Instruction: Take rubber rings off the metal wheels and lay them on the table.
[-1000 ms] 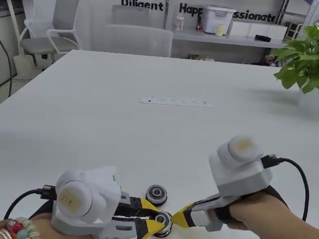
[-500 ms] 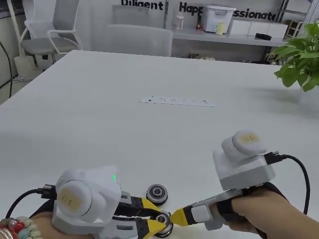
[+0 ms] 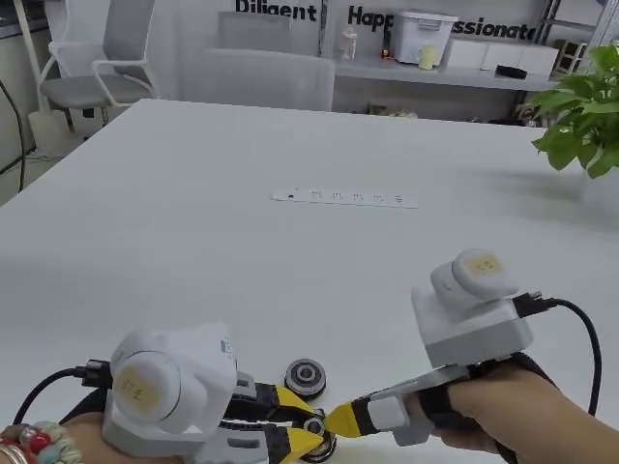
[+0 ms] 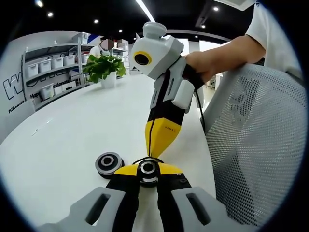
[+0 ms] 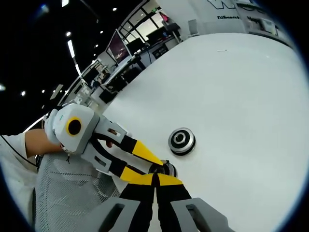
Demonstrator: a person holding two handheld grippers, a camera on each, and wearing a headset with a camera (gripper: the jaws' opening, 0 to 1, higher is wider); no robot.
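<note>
A metal wheel with a black rubber ring sits at the near table edge, and my left gripper is shut across it. My right gripper comes in from the right with its jaws together, its tip pinching the thin rubber ring at the wheel's far rim. In the head view both yellow tips, those of the left gripper and the right gripper, meet over this wheel. A second wheel with its ring on lies free just beyond; it is also in the right gripper view.
A white power strip lies mid-table. A potted plant stands at the far right. Chairs line the far side, and a mesh chair stands close behind the near edge. The white table spreads wide beyond the wheels.
The right hand has drifted slightly right and down, tilting its tip lower onto the held wheel. The left gripper and both wheels have stayed put.
</note>
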